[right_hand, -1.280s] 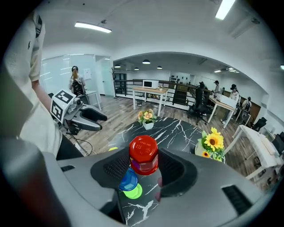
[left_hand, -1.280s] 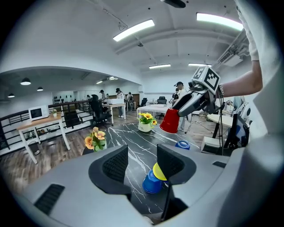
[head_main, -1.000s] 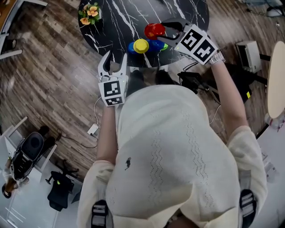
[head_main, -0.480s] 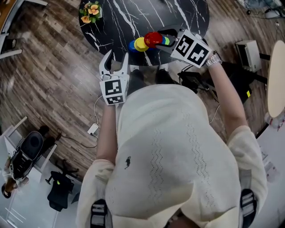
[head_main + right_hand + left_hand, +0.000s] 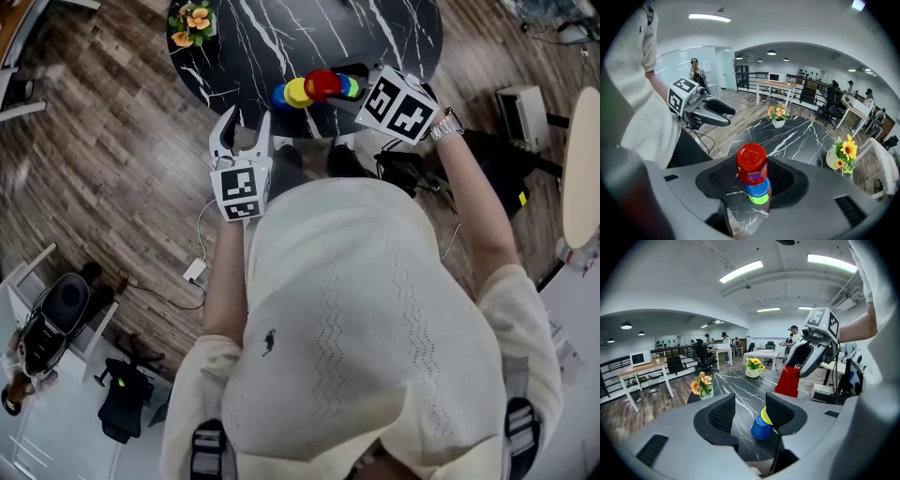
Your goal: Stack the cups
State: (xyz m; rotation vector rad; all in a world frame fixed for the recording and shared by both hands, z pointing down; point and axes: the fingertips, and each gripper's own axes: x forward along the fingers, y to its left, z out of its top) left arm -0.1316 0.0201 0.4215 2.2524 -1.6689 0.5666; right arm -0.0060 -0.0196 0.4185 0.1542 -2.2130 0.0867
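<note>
we see the right gripper (image 5: 345, 84) closed on the red cup (image 5: 751, 161), holding it clear of the black marble table (image 5: 281, 37) near the table's front edge. the cup is upside down. its long axis runs close to upright with a slight tilt, the closed base up by the jaws and the wide mouth pointing down. just beside it a yellow cup (image 5: 298, 92) sits on a blue cup (image 5: 758, 428), the pair leaning. more blue and green show beyond the red cup. the left gripper (image 5: 243, 127) hangs off the table's edge, its jaws apart and empty.
</note>
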